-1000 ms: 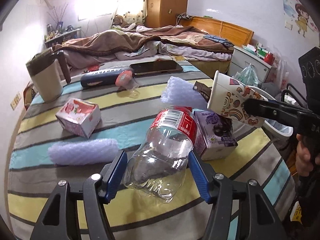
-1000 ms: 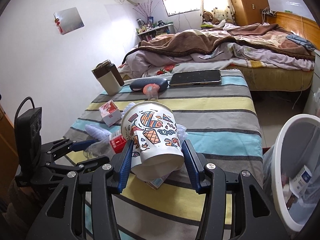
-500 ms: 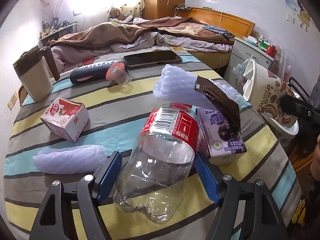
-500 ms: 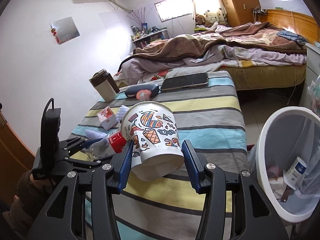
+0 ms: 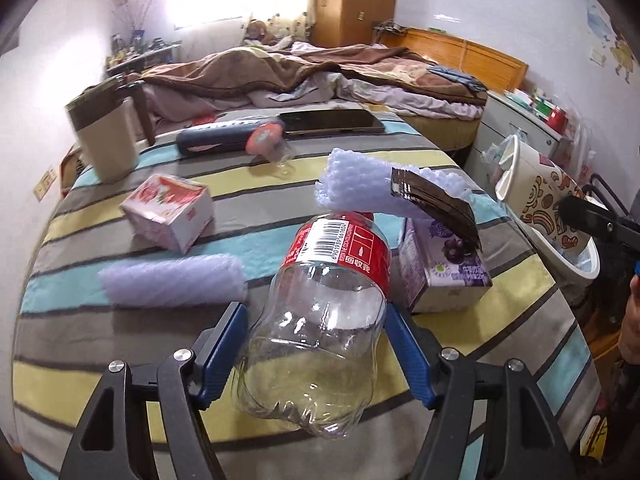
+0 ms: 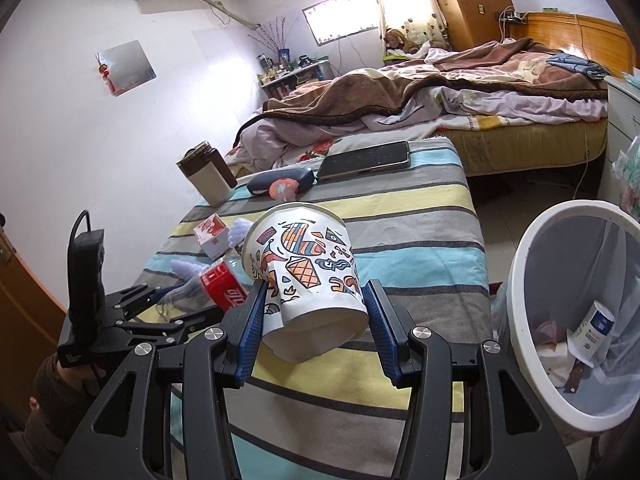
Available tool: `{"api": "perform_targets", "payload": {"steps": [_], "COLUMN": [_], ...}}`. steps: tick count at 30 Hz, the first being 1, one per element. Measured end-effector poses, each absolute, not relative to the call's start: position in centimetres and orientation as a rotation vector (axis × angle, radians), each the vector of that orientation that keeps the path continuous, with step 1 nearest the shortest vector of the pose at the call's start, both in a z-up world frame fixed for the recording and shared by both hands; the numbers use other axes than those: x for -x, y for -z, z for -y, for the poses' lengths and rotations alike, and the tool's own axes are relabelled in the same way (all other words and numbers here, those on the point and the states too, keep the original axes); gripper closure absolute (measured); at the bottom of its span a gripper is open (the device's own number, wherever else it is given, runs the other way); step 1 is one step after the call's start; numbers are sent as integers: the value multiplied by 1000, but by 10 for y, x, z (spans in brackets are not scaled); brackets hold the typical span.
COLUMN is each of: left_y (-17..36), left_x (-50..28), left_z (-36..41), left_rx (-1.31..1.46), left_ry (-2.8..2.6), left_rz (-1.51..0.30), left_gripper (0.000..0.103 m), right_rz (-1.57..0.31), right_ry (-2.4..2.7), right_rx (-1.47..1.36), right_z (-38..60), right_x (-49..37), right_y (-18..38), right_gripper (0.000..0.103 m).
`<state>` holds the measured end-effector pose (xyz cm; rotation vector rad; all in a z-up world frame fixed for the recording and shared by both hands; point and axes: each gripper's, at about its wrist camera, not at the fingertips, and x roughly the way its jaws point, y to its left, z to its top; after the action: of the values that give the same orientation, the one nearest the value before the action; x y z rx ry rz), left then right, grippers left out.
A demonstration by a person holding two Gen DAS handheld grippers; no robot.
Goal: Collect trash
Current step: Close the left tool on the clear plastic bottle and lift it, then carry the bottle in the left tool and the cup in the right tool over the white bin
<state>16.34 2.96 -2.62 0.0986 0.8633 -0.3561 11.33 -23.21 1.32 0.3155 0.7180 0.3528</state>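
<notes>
The left hand-held gripper (image 5: 314, 342) has its two blue fingers closed on the sides of a clear plastic bottle (image 5: 320, 320) with a red label, and holds it lifted above the striped bench (image 5: 120, 332), base toward the camera. The right hand-held gripper (image 6: 314, 312) has its fingers closed on a patterned paper cup (image 6: 308, 276), which is tilted with its open mouth away from the camera. This cup is beyond the right edge of the bench, next to the white trash bin (image 6: 524, 320); the bin has a liner and already some trash inside.

On the bench near the bottle lie a purple drink carton (image 5: 444, 272) with a dark wrapper (image 5: 436, 204) above it, two pieces of white bubble wrap (image 5: 172, 280), and a red-and-white carton (image 5: 168, 212). At the far side of the bench are a beige mug (image 5: 104, 136), a dark case (image 5: 216, 140) and a black phone (image 5: 332, 122).
</notes>
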Motion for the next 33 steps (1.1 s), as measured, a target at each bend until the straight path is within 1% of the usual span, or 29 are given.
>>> {"api": "perform_targets", "payload": {"steps": [5,13,22,26,28,33], "left_y": [19,23,24,30,30,26], "left_x": [-145,-119,-143,-150,-148,-141], "left_z": [-45,-53,-36,-21,-17,-19], "left_rx": [-44,-32,-65,-125,-139,-139], "left_ry": [327,361,428,411,403,367], "left_rz": [-842,-874,-938,-960,-948,-929], "left_gripper": [32,32,31,31,36,37], "right_rz": [-710,-696,-690,-690,-688,-683], "right_ry": [-360,-380,-372,-368,-365,-364], "right_rx": [-321,-314,-323,-326,-326,-331], "right_z": [232,229,232,235,234,236], "right_x": [-110,-102,-100,-98,-97,-96], "right_y": [-15,-17,-18,-18,-18,-18], "right_gripper": [52,52,52,52,52,52]}}
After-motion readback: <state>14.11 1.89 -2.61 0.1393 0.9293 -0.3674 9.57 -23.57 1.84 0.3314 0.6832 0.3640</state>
